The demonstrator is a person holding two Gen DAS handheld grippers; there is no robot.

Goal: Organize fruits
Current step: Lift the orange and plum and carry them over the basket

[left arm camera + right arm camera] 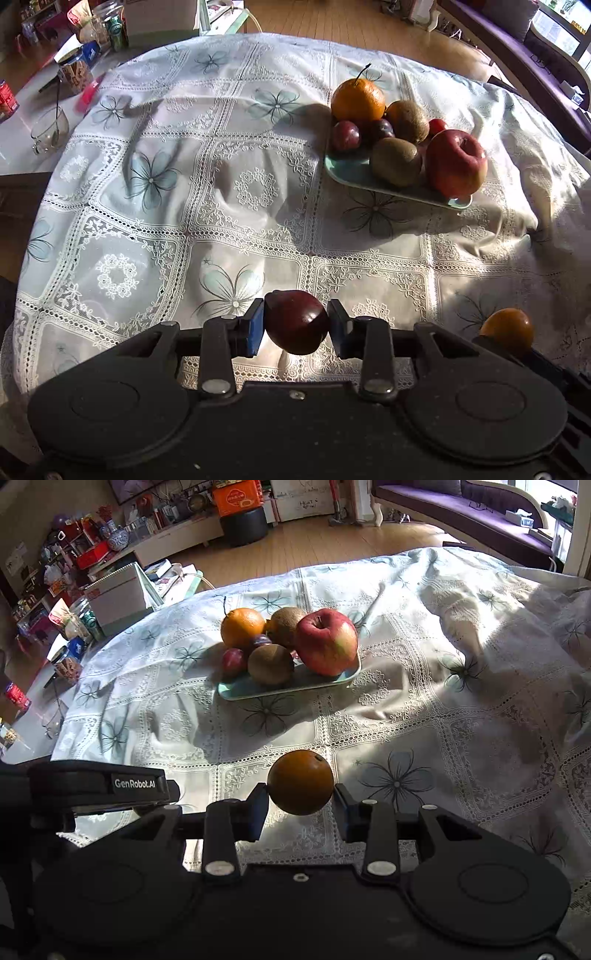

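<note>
While jaws clamp a plum (297,322), others pinch an orange (300,782).

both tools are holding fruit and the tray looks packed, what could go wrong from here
1. The tray is already heaped: orange, kiwis, plums and a big apple. Adding more may knock one off.
2. The left tool pinches a dark plum and the right tool a small orange only at their sides; either round fruit could slip.
3. The tablecloth is wrinkled, so dropped fruit may roll.
</note>
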